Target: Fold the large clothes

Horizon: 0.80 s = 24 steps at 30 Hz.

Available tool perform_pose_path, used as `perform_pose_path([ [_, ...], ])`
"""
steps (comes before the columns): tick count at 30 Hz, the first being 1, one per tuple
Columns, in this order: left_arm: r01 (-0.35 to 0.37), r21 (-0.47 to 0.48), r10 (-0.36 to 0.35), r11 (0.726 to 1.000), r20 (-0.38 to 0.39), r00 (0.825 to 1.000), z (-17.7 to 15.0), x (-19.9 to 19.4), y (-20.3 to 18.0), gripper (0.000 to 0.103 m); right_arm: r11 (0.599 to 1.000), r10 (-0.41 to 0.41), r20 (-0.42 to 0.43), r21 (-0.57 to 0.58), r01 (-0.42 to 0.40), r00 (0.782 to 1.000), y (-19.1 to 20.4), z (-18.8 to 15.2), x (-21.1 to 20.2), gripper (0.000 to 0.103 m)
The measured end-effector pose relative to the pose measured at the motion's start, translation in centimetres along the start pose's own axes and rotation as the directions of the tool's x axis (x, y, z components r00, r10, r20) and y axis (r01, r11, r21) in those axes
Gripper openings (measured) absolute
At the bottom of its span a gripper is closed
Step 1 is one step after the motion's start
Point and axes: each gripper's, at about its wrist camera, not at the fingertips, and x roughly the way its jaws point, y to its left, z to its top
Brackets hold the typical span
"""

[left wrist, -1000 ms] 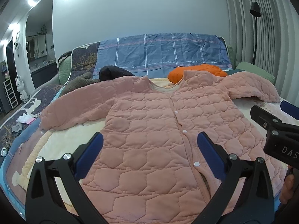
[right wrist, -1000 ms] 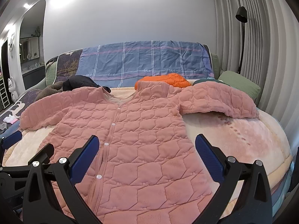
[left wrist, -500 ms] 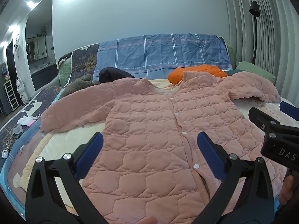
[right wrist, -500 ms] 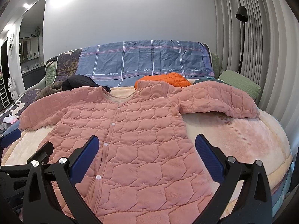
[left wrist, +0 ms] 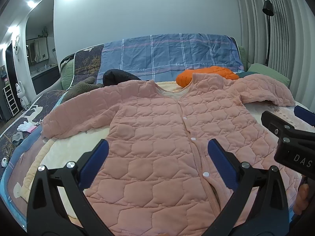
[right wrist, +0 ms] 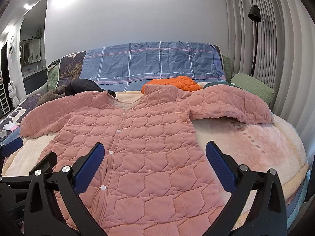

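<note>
— Where's the jacket (left wrist: 157, 137) right now?

— Spread flat and face up on the bed (right wrist: 256, 147), buttoned down the front. Its collar points away toward the headboard, its hem is nearest the two claws, so its long axis runs straight out from them. Both sleeves stick out sideways: one sleeve (left wrist: 78, 116) toward the left edge, the other sleeve (right wrist: 230, 106) toward the right, ending near a green pillow (right wrist: 254, 88).

— And the claws?

— The left claw (left wrist: 157, 153) is spread wide and holds nothing; it hovers over the hem, just left of the button line. The right claw (right wrist: 155, 157) is also wide and empty, hovering over the hem's right half. They sit side by side, each one's frame showing at the edge of the other's view.

— Which goes for which sleeve?

— My judgement: each sleeve lies on its own claw's side, so the left claw is nearer the left sleeve and the right the right. Either sleeve would fold inward across the chest, at right angles to the long axis.

— Anything in the way?

— An orange garment (right wrist: 177, 82) and a dark garment (left wrist: 118, 76) lie just beyond the collar, clear of the sleeves' path.
</note>
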Motion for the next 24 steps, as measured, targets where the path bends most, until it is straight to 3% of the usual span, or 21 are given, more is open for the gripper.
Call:
perform_pose_path([
  [6, 0.045, -0.023, -0.045, 0.999, -0.015, 0.999, -0.2, 0.4, 0.1, 0.101, 1.000, 0.001, -0.006, 0.001, 0.000, 1.000, 0.0, 0.0, 0.3, 0.102],
  [24, 0.032, -0.058, -0.034, 0.998, -0.028, 0.999, 0.1, 0.8, 2.6, 0.101, 1.000, -0.013, -0.016, -0.023, 0.012, 1.000, -1.0, 0.3, 1.3, 0.102],
])
